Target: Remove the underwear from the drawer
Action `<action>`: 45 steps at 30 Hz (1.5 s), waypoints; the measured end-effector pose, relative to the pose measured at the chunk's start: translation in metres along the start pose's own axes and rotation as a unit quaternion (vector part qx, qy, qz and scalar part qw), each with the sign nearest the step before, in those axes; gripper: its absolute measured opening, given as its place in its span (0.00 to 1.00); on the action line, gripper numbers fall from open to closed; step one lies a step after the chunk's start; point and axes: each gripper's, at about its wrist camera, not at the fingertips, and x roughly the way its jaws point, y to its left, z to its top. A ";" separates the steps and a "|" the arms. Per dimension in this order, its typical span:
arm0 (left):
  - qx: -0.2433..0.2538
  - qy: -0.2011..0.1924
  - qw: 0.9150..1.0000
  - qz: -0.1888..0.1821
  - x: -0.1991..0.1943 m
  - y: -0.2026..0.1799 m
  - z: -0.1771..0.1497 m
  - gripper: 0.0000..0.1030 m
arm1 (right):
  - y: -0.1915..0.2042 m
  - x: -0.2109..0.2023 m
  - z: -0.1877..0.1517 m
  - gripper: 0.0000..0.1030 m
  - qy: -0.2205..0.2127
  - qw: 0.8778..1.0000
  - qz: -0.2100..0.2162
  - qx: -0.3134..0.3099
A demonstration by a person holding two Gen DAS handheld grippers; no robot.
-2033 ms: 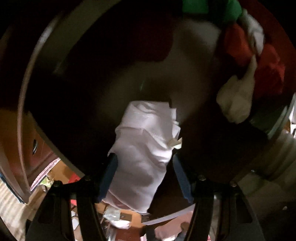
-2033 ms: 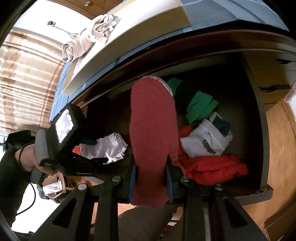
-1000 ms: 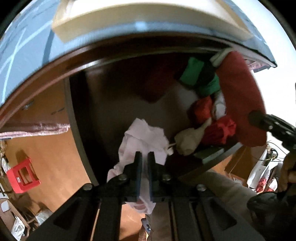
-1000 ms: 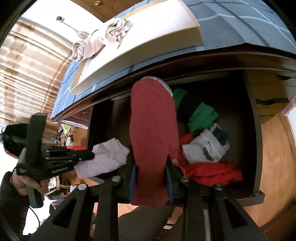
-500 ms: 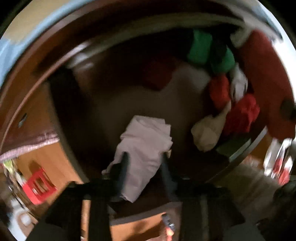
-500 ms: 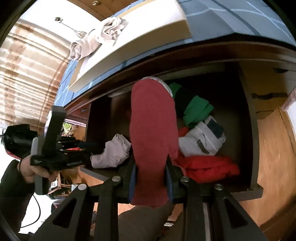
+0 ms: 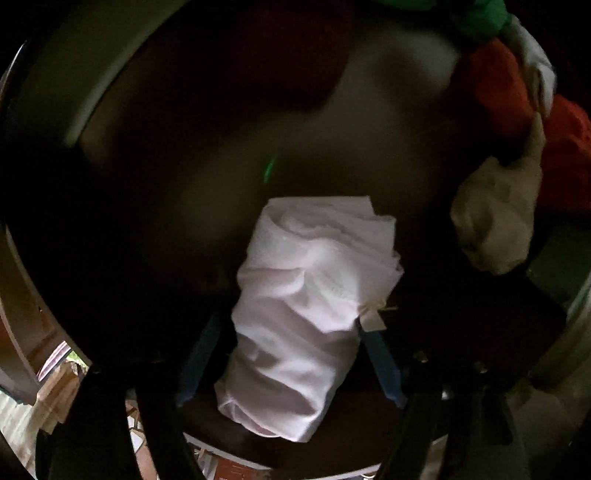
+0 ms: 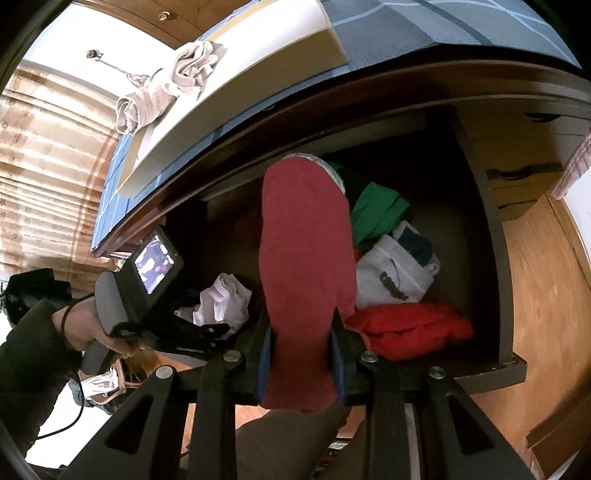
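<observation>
Since a second ago, the left hand-held gripper (image 7: 291, 354) has been lowered into the drawer (image 7: 461, 325) and its jaws, then pressed together on the white underwear (image 7: 306, 314), are now being opened. In the left wrist view, the blue pads (image 7: 199, 362) are seen standing apart on either side of the white underwear, which lies folded between them near the drawer's front edge; whether the pads touch the cloth cannot be told. To the far right, a beige garment (image 7: 495, 225), red clothing (image 7: 498, 88) and a green piece (image 7: 476, 18) are piled against the drawer's right side. The rest of the drawer is dark and blurred.

In the right wrist view, the right hand-held gripper (image 8: 301, 360) is seen clamped on a dark red garment (image 8: 306, 266), which is held up in front of the open drawer (image 8: 495, 258). To its right, green (image 8: 376, 214), white (image 8: 395, 273) and bright red (image 8: 410, 328) clothing is heaped inside the drawer. To its left, the left hand-held gripper (image 8: 218, 330) is held by a hand (image 8: 81, 325) in a dark sleeve, with the white underwear (image 8: 221, 302) at its tips. A bed (image 8: 406, 33) is seen above the drawer, with crumpled cloth (image 8: 166, 85) lying on it.
</observation>
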 end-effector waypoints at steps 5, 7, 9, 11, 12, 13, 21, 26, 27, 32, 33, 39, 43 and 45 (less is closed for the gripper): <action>-0.060 -0.036 0.995 -0.068 -0.017 0.018 -0.010 0.12 | 0.005 0.001 0.004 0.28 -0.001 1.000 -0.003 -0.008; -0.082 -0.063 0.992 -0.073 -0.029 0.025 -0.016 0.10 | 0.007 0.001 0.007 0.28 -0.002 1.000 -0.001 -0.012; -0.114 -0.089 0.985 -0.090 -0.044 0.032 -0.027 0.10 | 0.012 -0.001 0.010 0.28 -0.003 1.000 -0.001 -0.022; -0.131 -0.113 0.979 -0.107 -0.063 0.036 -0.039 0.08 | 0.017 -0.005 0.012 0.28 -0.003 1.000 0.003 -0.031; -0.134 -0.127 0.976 -0.114 -0.074 0.037 -0.045 0.08 | 0.018 -0.009 0.014 0.28 -0.003 0.999 0.009 -0.034; -0.136 -0.141 0.973 -0.120 -0.086 0.037 -0.051 0.08 | 0.021 -0.013 0.015 0.28 -0.003 0.999 0.016 -0.037; -0.134 -0.198 0.963 -0.124 -0.137 0.038 -0.059 0.08 | 0.045 -0.038 0.027 0.28 -0.017 0.997 0.040 -0.071; -0.138 -0.146 0.975 -0.098 -0.100 0.021 -0.038 0.43 | 0.043 -0.033 0.027 0.28 -0.009 0.997 0.038 -0.073; -0.139 -0.140 0.975 -0.099 -0.093 0.021 -0.036 0.44 | 0.041 -0.032 0.026 0.28 -0.008 0.997 0.036 -0.071; -0.152 -0.105 0.980 -0.077 -0.059 0.019 -0.014 0.45 | 0.032 -0.030 0.023 0.28 -0.005 0.998 0.033 -0.054; -0.145 -0.095 0.983 -0.063 -0.052 0.015 -0.010 0.45 | 0.031 -0.030 0.023 0.28 -0.006 0.998 0.033 -0.052; -0.132 -0.044 0.990 -0.018 -0.020 0.007 0.002 0.55 | 0.028 -0.030 0.026 0.28 -0.011 0.999 0.031 -0.042; -0.140 -0.044 0.989 -0.030 -0.013 0.006 0.002 0.56 | 0.030 -0.029 0.026 0.28 -0.011 0.999 0.030 -0.041; -0.152 -0.046 0.986 -0.050 -0.013 0.009 0.000 0.50 | 0.030 -0.027 0.026 0.28 -0.010 0.999 0.029 -0.041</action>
